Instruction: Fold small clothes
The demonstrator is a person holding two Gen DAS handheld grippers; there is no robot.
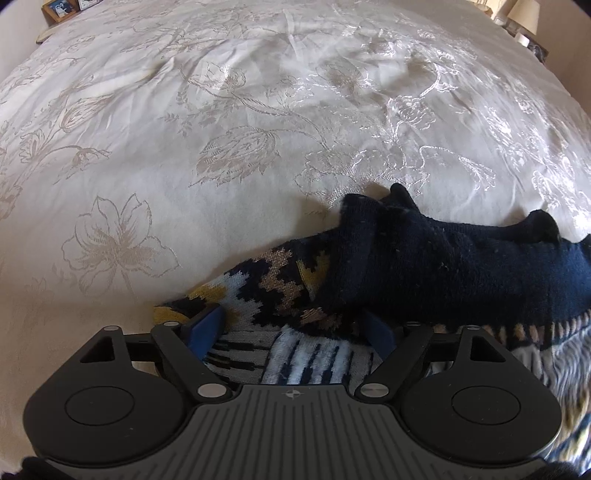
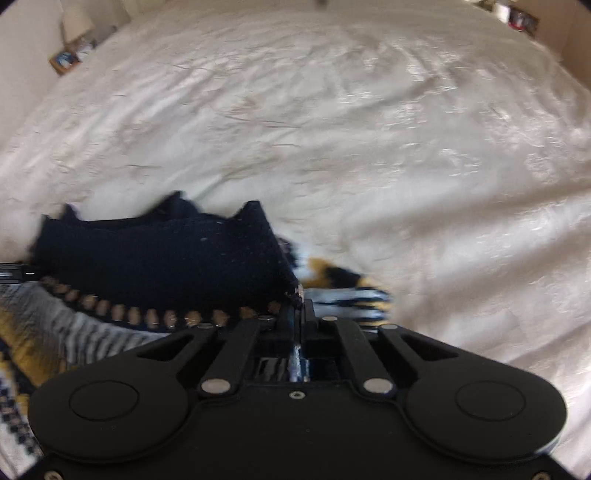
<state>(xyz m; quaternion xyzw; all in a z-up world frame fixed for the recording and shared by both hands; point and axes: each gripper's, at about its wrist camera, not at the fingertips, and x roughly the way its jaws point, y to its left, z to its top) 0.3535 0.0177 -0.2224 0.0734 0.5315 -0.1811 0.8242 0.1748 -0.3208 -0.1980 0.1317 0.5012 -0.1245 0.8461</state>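
A small knitted garment [image 1: 436,269], navy with yellow, tan and white patterns, lies on the white embroidered bedspread [image 1: 221,147]. In the left wrist view its navy part is folded over the patterned part. My left gripper [image 1: 295,325] is open, its blue fingers [image 1: 207,325] spread around the patterned fabric, which lies between them. In the blurred right wrist view the garment [image 2: 159,258] lies left of centre. My right gripper [image 2: 297,310] is shut on the navy edge of the garment.
The bedspread [image 2: 406,147] fills both views. A bedside table with framed pictures [image 1: 62,9] stands at the far left and a lamp [image 1: 524,14] at the far right. In the right wrist view a lamp [image 2: 75,22] stands far left.
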